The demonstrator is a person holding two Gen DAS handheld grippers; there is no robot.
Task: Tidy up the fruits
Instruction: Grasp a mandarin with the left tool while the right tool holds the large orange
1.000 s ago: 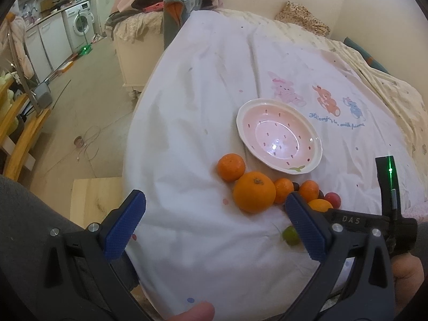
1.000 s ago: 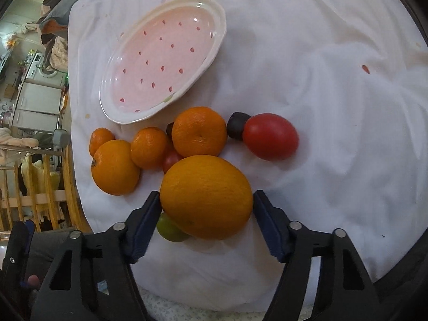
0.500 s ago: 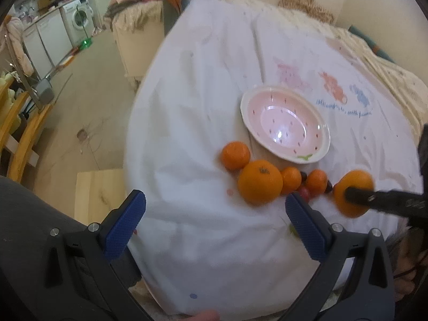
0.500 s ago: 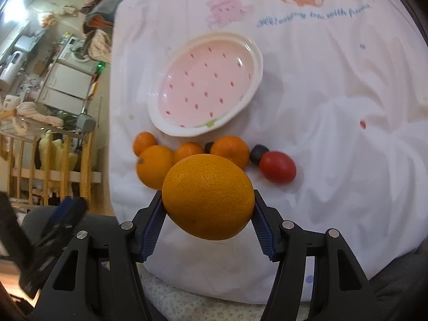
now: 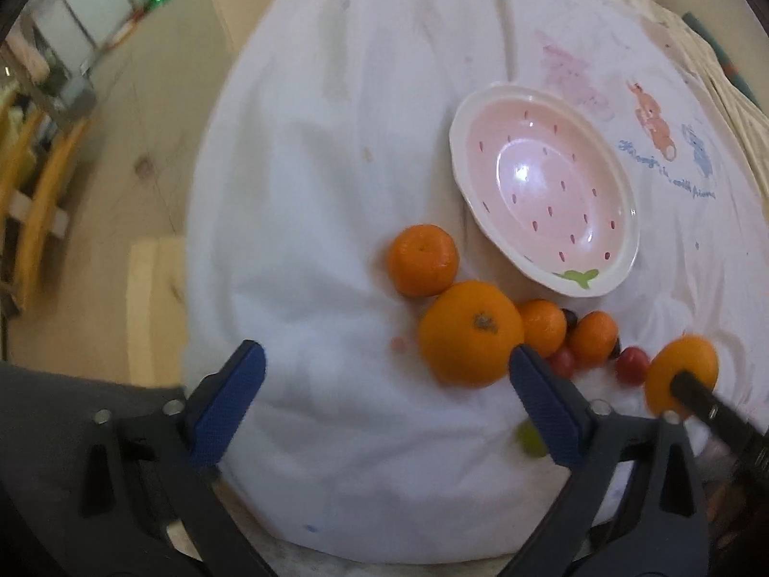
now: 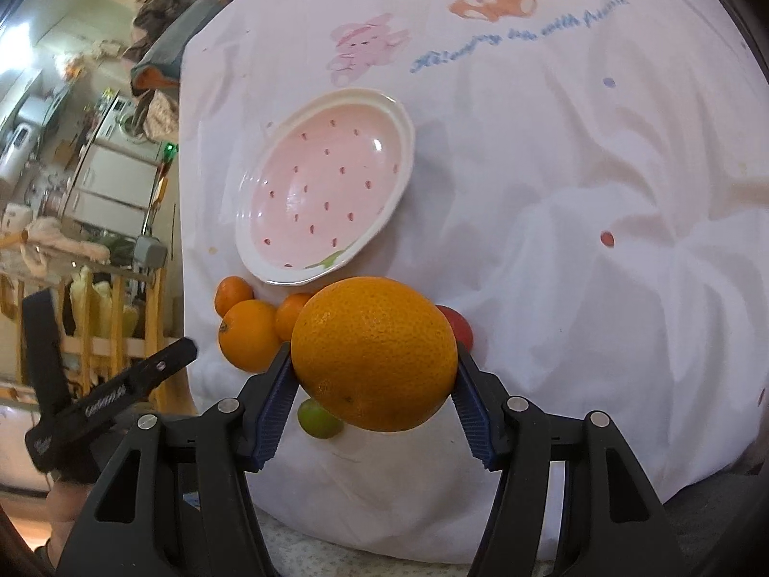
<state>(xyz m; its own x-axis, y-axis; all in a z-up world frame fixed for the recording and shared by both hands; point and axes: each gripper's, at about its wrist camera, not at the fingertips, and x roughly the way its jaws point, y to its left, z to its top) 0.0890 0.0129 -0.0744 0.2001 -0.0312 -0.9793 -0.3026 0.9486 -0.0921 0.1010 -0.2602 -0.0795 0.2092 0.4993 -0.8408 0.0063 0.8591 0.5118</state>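
Note:
My right gripper (image 6: 372, 384) is shut on a large orange (image 6: 374, 353) and holds it above the white cloth, in front of the fruit row. The same orange (image 5: 681, 375) shows at the right in the left wrist view. A pink bowl with red seed marks (image 6: 327, 187) (image 5: 545, 190) sits empty beyond the fruit. On the cloth lie several oranges and mandarins (image 5: 471, 334), small red fruits (image 5: 632, 364) and a green one (image 6: 317, 420). My left gripper (image 5: 384, 384) is open and empty, low over the cloth near the biggest orange.
The white printed cloth (image 6: 576, 168) covers a rounded table whose edge falls away at the left. A wooden rack (image 6: 96, 317) and kitchen appliances (image 6: 120, 178) stand beyond that edge. A wooden board (image 5: 154, 288) lies on the floor.
My right gripper has lifted the large orange off the cloth and carried it up and towards the bowl. My left gripper has moved closer to the fruit row.

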